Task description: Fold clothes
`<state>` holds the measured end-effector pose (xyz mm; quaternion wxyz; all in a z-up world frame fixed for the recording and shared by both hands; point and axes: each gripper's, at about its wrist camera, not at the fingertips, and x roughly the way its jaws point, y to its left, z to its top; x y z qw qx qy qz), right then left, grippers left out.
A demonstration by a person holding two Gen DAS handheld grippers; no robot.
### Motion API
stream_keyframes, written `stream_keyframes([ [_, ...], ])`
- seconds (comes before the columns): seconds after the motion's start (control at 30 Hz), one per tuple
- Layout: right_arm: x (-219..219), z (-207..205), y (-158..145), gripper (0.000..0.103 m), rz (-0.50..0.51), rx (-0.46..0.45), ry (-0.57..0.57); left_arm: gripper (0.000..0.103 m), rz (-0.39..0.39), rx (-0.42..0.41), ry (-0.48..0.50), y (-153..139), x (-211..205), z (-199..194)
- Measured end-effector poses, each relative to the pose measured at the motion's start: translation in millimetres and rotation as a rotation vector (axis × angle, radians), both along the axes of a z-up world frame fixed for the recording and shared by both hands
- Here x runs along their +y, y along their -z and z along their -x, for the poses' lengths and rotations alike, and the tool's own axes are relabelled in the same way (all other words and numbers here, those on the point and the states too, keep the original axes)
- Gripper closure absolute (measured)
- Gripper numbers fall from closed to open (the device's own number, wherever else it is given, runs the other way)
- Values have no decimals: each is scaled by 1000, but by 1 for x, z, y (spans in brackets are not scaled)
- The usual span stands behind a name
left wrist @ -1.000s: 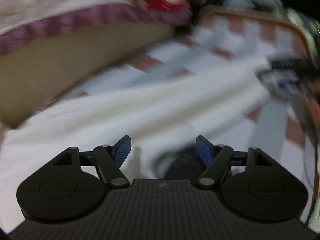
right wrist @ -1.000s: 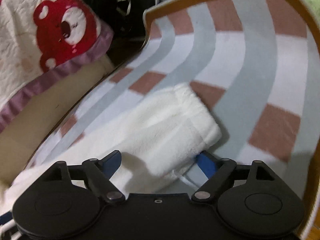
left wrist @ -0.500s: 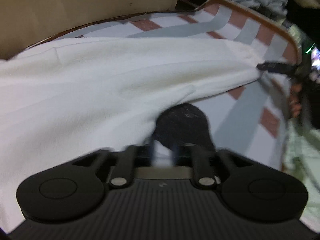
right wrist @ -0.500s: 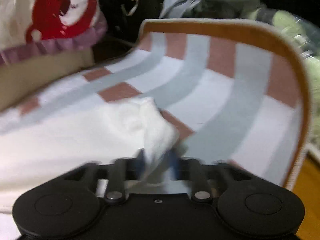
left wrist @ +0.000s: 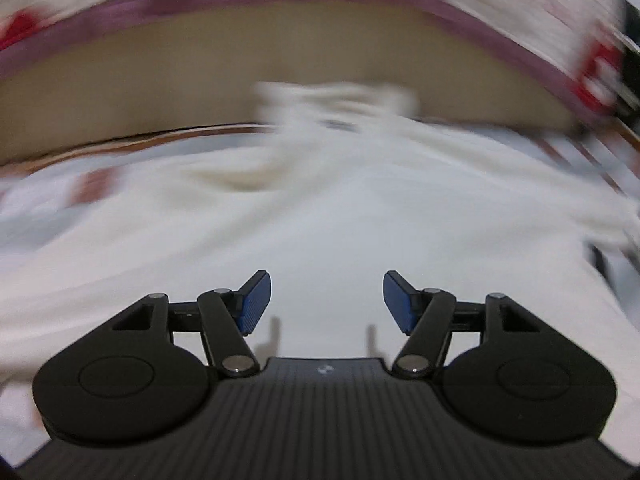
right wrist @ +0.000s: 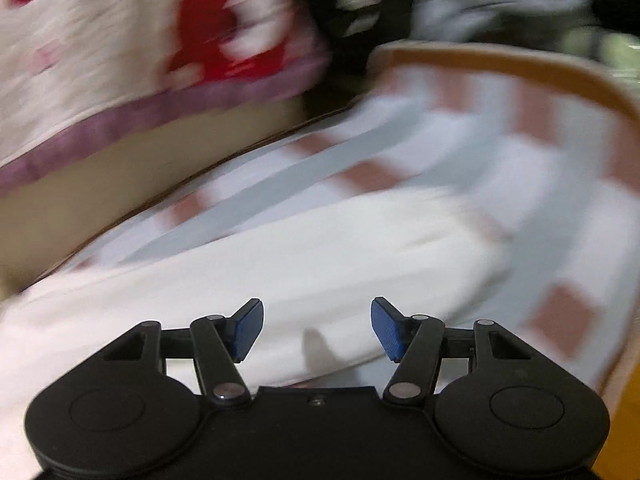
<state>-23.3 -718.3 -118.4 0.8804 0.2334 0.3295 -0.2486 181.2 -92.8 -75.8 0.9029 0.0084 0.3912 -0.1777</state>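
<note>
Right now both views are motion-blurred. The white fleecy garment (left wrist: 320, 208) lies spread flat on a striped mat with grey, white and brick-red bands and an orange-tan border (right wrist: 520, 128); it looks like the floor, not a table. Behind it sits a cream quilt with red bear prints and a purple edge (right wrist: 120, 60) over a tan base.

Left gripper (left wrist: 326, 300): blue fingers (left wrist: 256, 300) apart and opening, nothing between them, cloth only underneath. Right gripper (right wrist: 318, 330): blue fingers (right wrist: 248, 330) also apart and opening, empty, poised above the garment's near edge, the narrow end of the garment (right wrist: 460, 216) lying ahead to the right.

Step, as I read it: between grasps, garment laid out long, both hands free and repositioning for a fold. No fold line clearly visible, blur hides the detail.

Next move likely calls for picking two matching points on one edge or end, closing on a single layer, lifting together and carrying it over evenly. Fleece is thick and limp, so a shallow pinch may slip or drag the lower layer along.
</note>
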Motion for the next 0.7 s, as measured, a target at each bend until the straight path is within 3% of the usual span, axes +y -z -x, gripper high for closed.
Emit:
stream_keyframes([
  [0.07,41,-24,-2,38,-15,-1,-126,41,70,6,-165,0,50,-8],
  [0.13,91,-50,-6,38,-15,1,-271,41,233,87,-351,-4,105,-17],
  [0.2,138,-70,-10,38,-7,-7,-390,41,353,60,-412,-8,143,-16],
  [0.27,185,-87,-13,38,-1,-9,-494,41,352,28,-451,-10,163,-17],
  [0.37,252,-104,-13,38,20,3,-624,41,260,-2,-508,-5,175,-21],
  [0.5,311,-110,-10,38,82,25,-752,41,238,86,-547,15,188,-26],
  [0.63,346,-117,-17,39,130,52,-847,41,327,127,-627,32,206,-26],
  [0.7,361,-122,-35,42,184,68,-917,41,366,123,-640,39,212,-23],
])
